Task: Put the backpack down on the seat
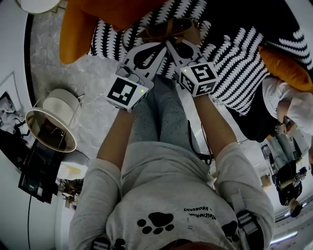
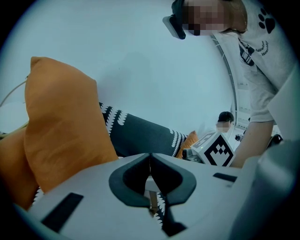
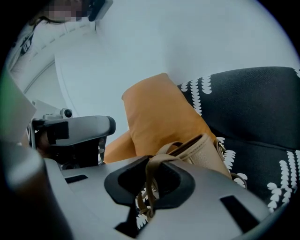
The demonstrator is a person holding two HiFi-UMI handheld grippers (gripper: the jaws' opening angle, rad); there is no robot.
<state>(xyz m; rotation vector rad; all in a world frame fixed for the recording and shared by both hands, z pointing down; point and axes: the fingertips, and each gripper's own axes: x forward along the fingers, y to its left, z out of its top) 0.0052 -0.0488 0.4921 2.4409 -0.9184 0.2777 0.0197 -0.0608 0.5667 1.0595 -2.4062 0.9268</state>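
Patterned seat [image 1: 234, 53] (three orange cushions [image 1: 76, 34] [image 1: 127, 12] [image 1: 286, 68]) beneath one backpack [image 3: 206, 152], both hand-held grippers [image 2: 150, 161] [image 3: 151, 164] clamping straps [image 3: 149, 187].

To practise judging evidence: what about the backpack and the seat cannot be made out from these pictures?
- Whether the backpack touches the seat: in the head view its own top covers its base; in the right gripper view the right gripper hides its base.
- The backpack's body: in the left gripper view the left gripper hides it; only a sliver of strap shows.
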